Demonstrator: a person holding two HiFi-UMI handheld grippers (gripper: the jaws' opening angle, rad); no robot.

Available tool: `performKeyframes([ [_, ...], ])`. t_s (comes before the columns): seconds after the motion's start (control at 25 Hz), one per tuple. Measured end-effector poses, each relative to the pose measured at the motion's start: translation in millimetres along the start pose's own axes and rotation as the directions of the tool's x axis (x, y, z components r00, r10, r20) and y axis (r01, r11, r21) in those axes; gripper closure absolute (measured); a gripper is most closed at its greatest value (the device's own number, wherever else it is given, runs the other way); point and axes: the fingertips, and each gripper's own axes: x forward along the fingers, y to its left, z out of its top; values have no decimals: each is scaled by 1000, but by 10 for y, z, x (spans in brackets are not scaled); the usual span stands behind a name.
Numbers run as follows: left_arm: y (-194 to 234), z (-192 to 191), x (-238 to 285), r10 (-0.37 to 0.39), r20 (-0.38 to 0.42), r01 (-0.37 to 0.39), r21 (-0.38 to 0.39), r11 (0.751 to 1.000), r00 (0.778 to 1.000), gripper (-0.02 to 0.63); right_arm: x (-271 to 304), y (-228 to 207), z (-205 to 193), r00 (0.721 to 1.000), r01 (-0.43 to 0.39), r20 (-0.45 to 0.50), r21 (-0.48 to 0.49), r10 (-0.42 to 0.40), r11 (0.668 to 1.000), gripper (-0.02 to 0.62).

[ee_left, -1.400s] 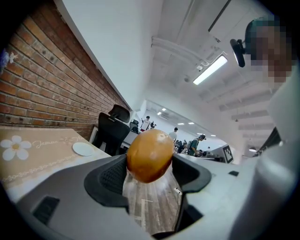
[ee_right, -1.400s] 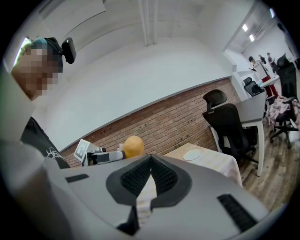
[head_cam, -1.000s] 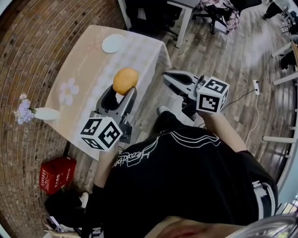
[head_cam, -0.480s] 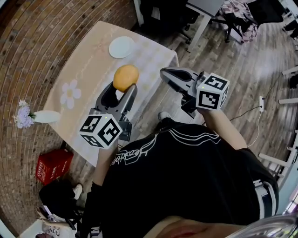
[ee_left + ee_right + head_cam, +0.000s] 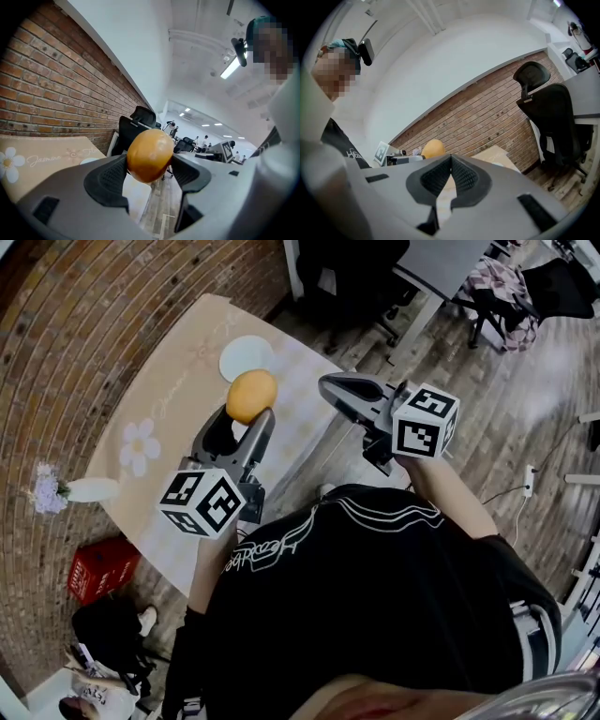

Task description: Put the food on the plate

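1. Two grippers are in view, and only one carries a load. The left gripper (image 5: 247, 416) has its jaws clamped on the food (image 5: 251, 396), a round orange-yellow piece pinched at its sides between the two pads, as the left gripper view confirms (image 5: 149, 154).
2. We read the right gripper (image 5: 327, 383) as empty. Its jaws are pressed together with nothing between them, and it is held off the right edge of the table (image 5: 178, 399).
3. We locate the food in the air above the table, not resting on it. How high it sits above the surface cannot be judged.
4. We locate the plate (image 5: 246, 358) on the table directly ahead of the left jaws, on the far side of the food. In the head view the near rim of the plate sits just beyond the food's outline.
5. We judge that the coming move turns on this line: the plate lies forward along the left gripper's own axis, so a forward reach followed by a descent should bring the food over it.
6. We note that the left gripper is the nearer one to the plate; the right gripper stands well to the side.
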Motion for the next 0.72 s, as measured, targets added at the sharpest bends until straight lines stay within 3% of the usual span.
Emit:
performKeyframes([
  [0.24,77,31,258,40,12,-40,0,999,999,304,41,-295,117,1000,-21,-11,-10,21,1000,598],
  [0.72,504,15,486,66,11,-66,-28,997,998,304,366,-679,-38,998,-9,-55,44,12,999,598],
])
